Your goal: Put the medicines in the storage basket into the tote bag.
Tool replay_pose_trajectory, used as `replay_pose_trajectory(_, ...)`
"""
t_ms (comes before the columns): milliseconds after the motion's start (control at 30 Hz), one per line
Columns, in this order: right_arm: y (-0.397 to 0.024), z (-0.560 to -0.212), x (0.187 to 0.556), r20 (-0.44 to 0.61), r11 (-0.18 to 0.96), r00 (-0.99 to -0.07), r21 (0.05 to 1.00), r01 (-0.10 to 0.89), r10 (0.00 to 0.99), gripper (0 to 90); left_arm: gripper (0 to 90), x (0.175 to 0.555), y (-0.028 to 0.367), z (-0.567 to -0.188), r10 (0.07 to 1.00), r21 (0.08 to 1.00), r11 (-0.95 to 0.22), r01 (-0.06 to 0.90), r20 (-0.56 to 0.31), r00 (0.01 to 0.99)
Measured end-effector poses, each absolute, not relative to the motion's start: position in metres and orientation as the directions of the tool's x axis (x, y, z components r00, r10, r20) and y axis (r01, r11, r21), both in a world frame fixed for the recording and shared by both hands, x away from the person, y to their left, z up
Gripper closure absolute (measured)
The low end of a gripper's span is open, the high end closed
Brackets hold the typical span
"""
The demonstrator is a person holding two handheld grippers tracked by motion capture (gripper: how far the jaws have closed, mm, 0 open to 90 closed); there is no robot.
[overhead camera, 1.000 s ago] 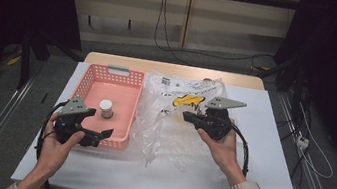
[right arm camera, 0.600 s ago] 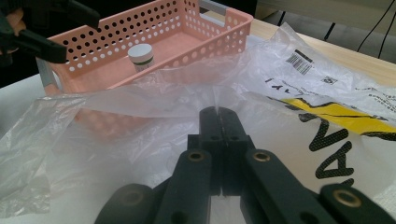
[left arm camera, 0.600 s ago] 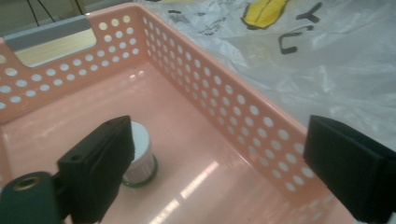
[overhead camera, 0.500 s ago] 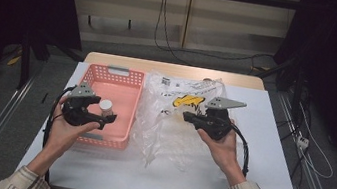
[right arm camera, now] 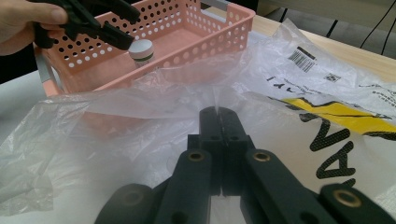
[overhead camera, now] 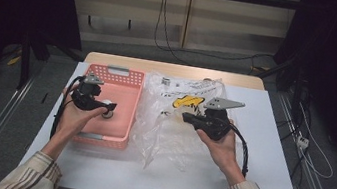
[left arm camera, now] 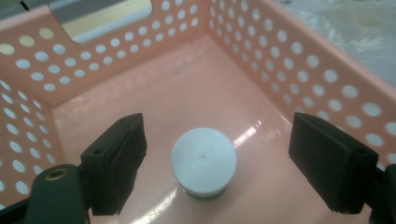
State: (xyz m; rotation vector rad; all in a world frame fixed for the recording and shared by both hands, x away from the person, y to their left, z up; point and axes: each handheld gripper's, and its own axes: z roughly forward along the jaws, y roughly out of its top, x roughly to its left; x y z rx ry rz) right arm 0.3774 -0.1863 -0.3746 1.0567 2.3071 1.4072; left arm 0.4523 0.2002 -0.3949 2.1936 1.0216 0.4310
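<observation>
Dark room, cables on the floor behind; white sheet covers the worktop point(overhead camera: 94, 174), wood edge showing at the far side. Pink basket point(overhead camera: 129, 76) sits left of centre, clear plastic bag point(overhead camera: 169, 140) just beside it on the right, its near edge overlapping the basket's right wall in the right gripper view. Small white-capped jar point(left arm camera: 204, 161) stands upright on the basket floor, near its middle, green band at the base half hidden under the cap. Left gripper point(overhead camera: 103, 108) hangs inside the basket over the jar; in the high view hand and gripper body hide most of the jar. Jaws spread on either side of the jar, have just been closing in, gaps on both sides, pads not touching it. Basket walls close on the left and far side, more room on the right. Right gripper point(right arm camera: 219, 119) rests on the bag, jaws pressed together, pinching a fold of film at the tips. Bag print partly legible: yellow patch, barcode, crumpled. Bottom of the worktop cut off by sleeves.
</observation>
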Motion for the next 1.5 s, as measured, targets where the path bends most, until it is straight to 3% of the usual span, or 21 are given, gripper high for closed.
replay_pose_trajectory(467,-0.186,-0.377,0.378,0.159,0.284,-0.714,0.842,0.459,0.682,90.0,39.1,0.470,0.195,-0.413,0.761,0.561,-0.524,0.641,-0.029,0.648)
replay_pose_trajectory(633,-0.186,-0.378,0.378,0.158,0.287,-0.712,0.839,0.462,0.684,90.0,49.5,0.470,0.197,-0.411,0.776,0.554,-0.514,0.656,-0.026,0.630)
replay_pose_trajectory(967,-0.187,-0.379,0.378,0.166,0.281,-0.709,0.838,0.468,0.685,90.0,51.0,0.470,0.196,-0.416,0.785,0.535,-0.517,0.668,-0.015,0.620)
replay_pose_trajectory(1500,-0.186,-0.379,0.377,0.163,0.284,-0.712,0.839,0.464,0.683,90.0,51.3,0.459,0.190,-0.401,0.762,0.637,-0.470,0.611,-0.056,0.645)
